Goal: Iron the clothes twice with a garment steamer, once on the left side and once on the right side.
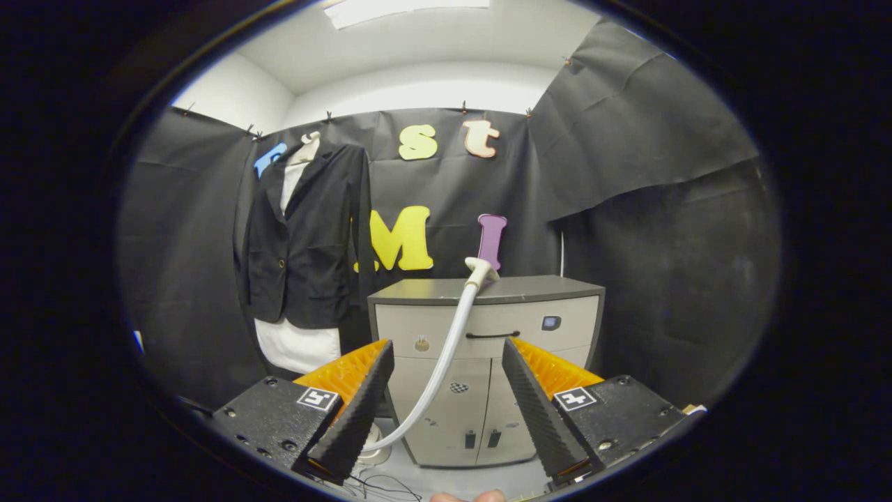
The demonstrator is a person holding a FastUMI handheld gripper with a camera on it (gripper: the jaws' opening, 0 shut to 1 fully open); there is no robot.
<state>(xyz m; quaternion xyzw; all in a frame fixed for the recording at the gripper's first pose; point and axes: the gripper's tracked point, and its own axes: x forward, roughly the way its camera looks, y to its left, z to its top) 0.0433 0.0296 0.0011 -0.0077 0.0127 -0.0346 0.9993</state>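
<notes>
We hold the gripper (446, 404) back from the work with its jaws spread wide and nothing between them, which suits a moment before any grasp: the gap is already broad enough to take a handle.

The garment steamer head (481, 269) lies on top of the grey cabinet (488, 328) straight ahead, at its near edge, and we judge it was parked there so the handle stays at a reachable height. Its white hose (446, 355) drops from the head down the cabinet front and curves to the left behind the left finger, toward a pale base (376, 453) on the floor. We cannot tell what the base is in detail, as the finger covers most of it.

The clothes, a dark jacket (306, 237) over a white shirt (296, 345), hang upright against the far wall, left of the cabinet and well apart from the steamer head. Hanging freely like this leaves both front halves open for a pass down each side.

As we read it, neither pass has begun; taking up the steamer head comes first.
</notes>
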